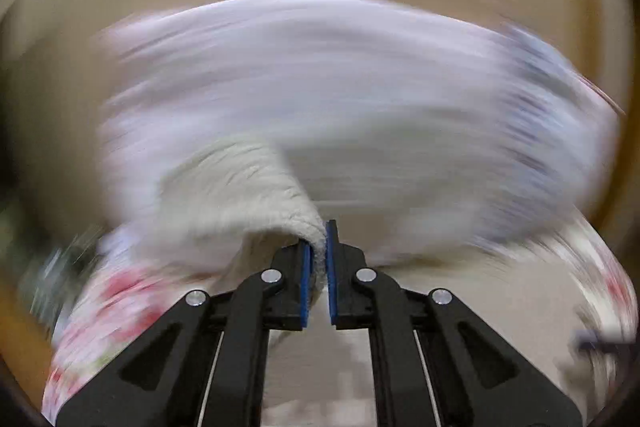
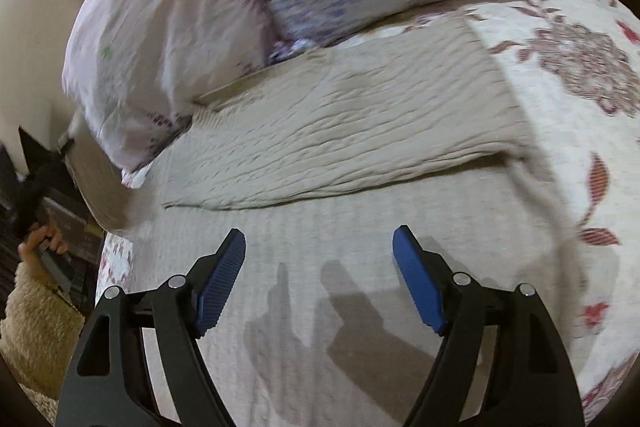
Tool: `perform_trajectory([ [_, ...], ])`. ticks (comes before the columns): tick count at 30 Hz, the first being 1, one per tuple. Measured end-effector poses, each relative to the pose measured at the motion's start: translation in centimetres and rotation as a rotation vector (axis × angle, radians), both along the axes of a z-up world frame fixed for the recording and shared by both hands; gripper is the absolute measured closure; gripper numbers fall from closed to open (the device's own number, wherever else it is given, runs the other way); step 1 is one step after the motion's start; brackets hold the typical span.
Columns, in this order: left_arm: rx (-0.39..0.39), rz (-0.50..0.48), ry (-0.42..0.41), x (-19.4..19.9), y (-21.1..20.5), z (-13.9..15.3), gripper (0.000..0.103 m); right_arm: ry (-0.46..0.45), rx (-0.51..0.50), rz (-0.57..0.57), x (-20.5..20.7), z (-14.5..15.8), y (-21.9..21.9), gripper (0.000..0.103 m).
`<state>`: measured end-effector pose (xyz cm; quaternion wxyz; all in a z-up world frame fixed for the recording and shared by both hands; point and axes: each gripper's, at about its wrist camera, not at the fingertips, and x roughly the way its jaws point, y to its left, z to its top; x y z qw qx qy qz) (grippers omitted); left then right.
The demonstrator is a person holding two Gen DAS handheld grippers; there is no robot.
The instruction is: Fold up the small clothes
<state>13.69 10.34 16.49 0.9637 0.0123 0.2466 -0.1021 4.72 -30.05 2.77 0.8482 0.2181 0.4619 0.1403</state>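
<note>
Cloth [image 1: 256,195] in left tool [image 1: 316,247]

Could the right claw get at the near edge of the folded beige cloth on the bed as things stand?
Probably yes. The right claw is open and empty above the bedspread, and the beige cloth lies just ahead, its near edge uncovered with nothing between.

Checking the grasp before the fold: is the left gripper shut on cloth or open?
Shut: the left gripper has its blue fingers pinching a beige cloth edge.
</note>
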Motion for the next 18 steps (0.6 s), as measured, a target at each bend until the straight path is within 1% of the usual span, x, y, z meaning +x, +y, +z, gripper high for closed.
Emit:
perform_trajectory([
  [1,0.014,-0.085,0.015,-0.4,-3.0,-0.4,0.09,0.0,-0.006,-0.012,-0.1,0.0,-0.7,0.025],
  [2,0.037,-0.198,0.057,-1.2,-6.9,-1.5,0.083,0.003,-0.012,-0.023,-0.2,-0.1,-1.3,0.025],
  [3,0.066,-0.27,0.104,-2.1,-9.7,-2.9,0.078,0.009,-0.019,-0.04,-0.5,-0.1,-2.2,0.025],
  [4,0.089,-0.291,0.125,-2.8,-10.8,-3.8,0.066,0.011,-0.022,-0.051,-0.8,-0.1,-2.9,0.025],
  [5,0.118,-0.29,0.147,-4.2,-11.3,-5.2,0.06,0.009,-0.03,-0.069,-1.3,0.1,-3.8,0.025],
  [6,0.122,-0.27,0.169,-5.3,-10.8,-6.2,0.057,0.005,-0.035,-0.082,-1.7,0.2,-4.5,0.025],
  [7,0.116,-0.238,0.2,-6.0,-9.9,-7.0,0.052,0.001,-0.049,-0.108,-2.6,0.4,-5.9,0.025],
  [9,0.077,-0.11,0.279,-7.6,-5.6,-8.6,0.046,0.009,-0.062,-0.143,-3.8,0.5,-7.6,0.025],
  [10,0.051,-0.038,0.318,-8.7,-3.3,-9.2,0.04,0.023,-0.061,-0.169,-4.7,0.2,-8.9,0.025],
  [11,0.031,0.009,0.345,-9.3,-1.8,-9.5,0.036,0.042,-0.048,-0.187,-5.5,-0.1,-9.9,0.025],
  [12,-0.003,0.069,0.387,-10.3,0.4,-10.2,0.035,0.056,-0.034,-0.195,-6.0,-0.4,-10.4,0.026],
  [13,-0.025,0.103,0.415,-10.8,1.7,-10.7,0.035,0.088,0.0,-0.201,-6.9,-1.1,-11.3,0.026],
  [14,-0.056,0.147,0.46,-11.6,3.5,-11.4,0.035,0.103,0.016,-0.198,-7.3,-1.4,-11.4,0.029],
  [15,-0.084,0.172,0.498,-12.4,4.5,-12.1,0.035,0.125,0.04,-0.187,-7.7,-2.0,-11.6,0.039],
  [16,-0.108,0.179,0.522,-13.1,4.7,-12.8,0.036,0.155,0.066,-0.159,-8.2,-2.7,-11.4,0.041],
  [17,-0.147,0.175,0.556,-14.0,5.0,-13.5,0.04,0.153,0.075,-0.143,-8.7,-2.8,-11.2,0.043],
  [18,-0.184,0.164,0.578,-15.0,5.0,-14.0,0.043,0.156,0.093,-0.115,-9.2,-2.8,-10.8,0.054],
])
